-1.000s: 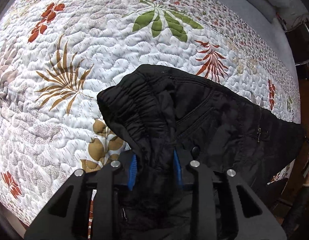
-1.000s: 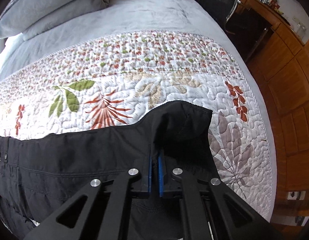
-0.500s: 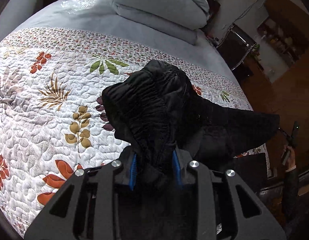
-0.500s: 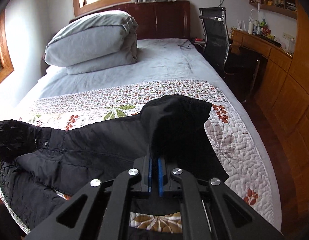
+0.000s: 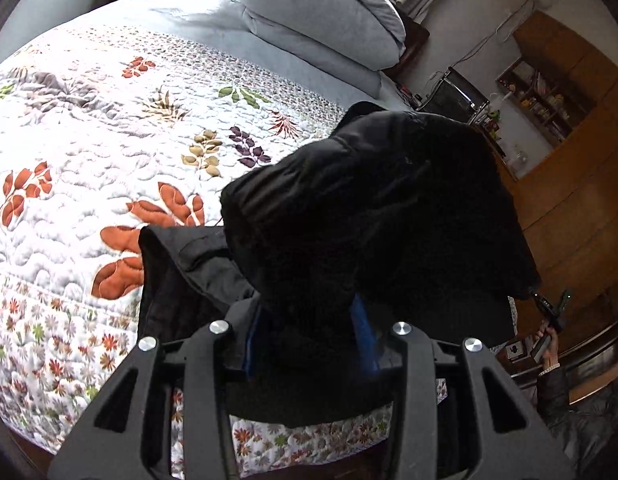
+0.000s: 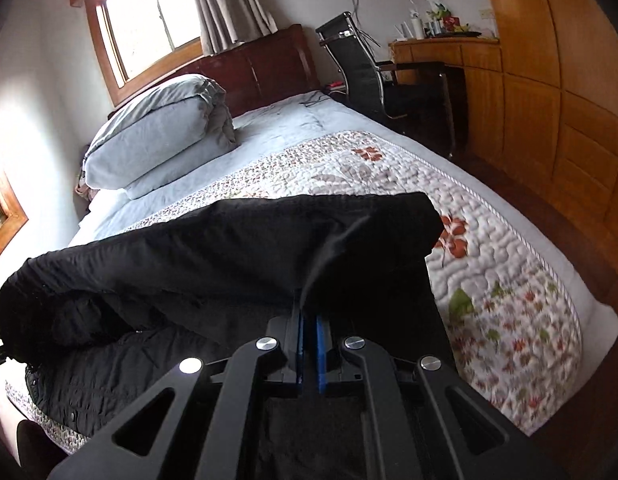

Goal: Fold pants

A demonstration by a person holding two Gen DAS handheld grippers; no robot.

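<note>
Floral quilt [image 6: 489,248] covers a bed; folded grey duvet [image 6: 157,140] and office chair [image 6: 361,72] behind. Both tools, left tool [image 5: 309,336] and right tool [image 6: 309,344], clamp black pants [image 6: 229,248], apparently lifted.

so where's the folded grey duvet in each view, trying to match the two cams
Left wrist view: the folded grey duvet sits top centre, at the head of the bed, beyond the lifted black pants.
Right wrist view: the duvet lies left of centre, under the window, before the headboard.
Shared landmark: the black office chair, at upper right in the left view.
</note>
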